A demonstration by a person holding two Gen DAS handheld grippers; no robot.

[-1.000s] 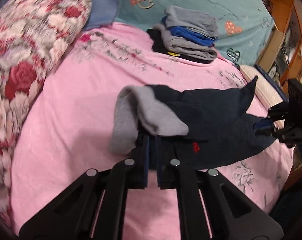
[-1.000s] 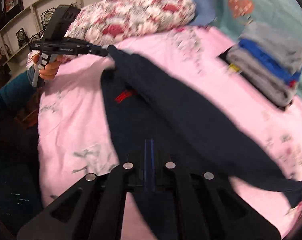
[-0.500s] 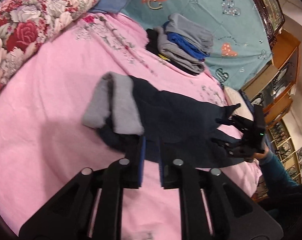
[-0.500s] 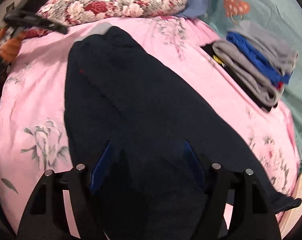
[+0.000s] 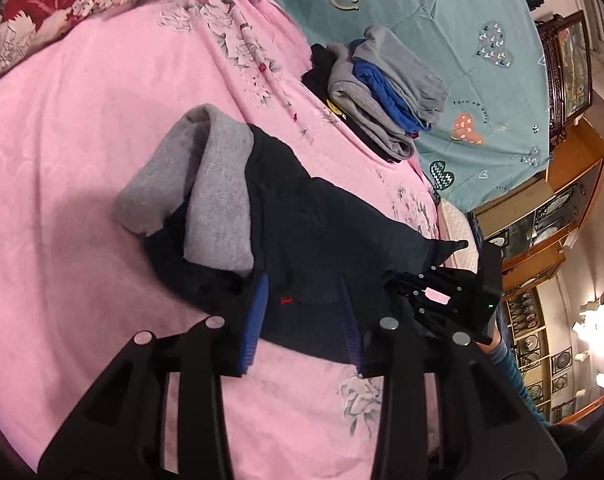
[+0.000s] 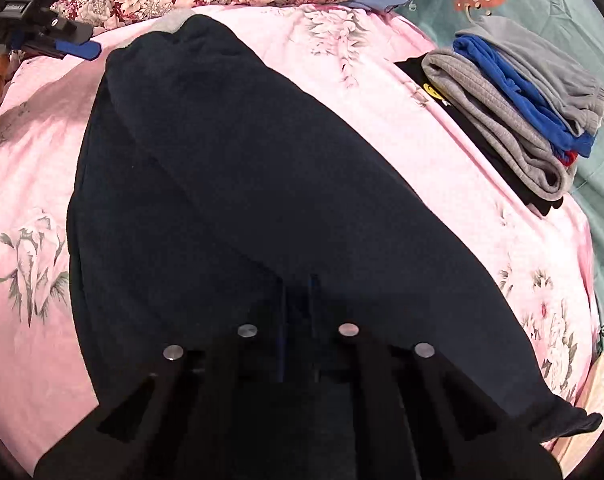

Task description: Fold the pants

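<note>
Left gripper (image 5: 302, 316): fingers spread, released, navy pants (image 5: 313, 232) waist just ahead on pink bedsheet (image 5: 62, 160). Right gripper (image 6: 298, 312): fingers nearly together, apparently pinching pants mid-leg. Step: lengthwise fold laid; next likely regrip for cross fold.

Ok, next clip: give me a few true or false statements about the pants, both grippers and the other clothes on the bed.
1. The navy pants lie on a pink floral bedsheet. True.
2. The left gripper is clamped on the waistband. False: its jaws stand open, with the pants between and beyond the fingers.
3. The grey lining of the pants shows at the waist end. True.
4. The stack of folded clothes sits on the pants. False: it lies apart, near the teal sheet.
5. The right gripper is wide open. False: its jaws are nearly together on the dark fabric.
</note>
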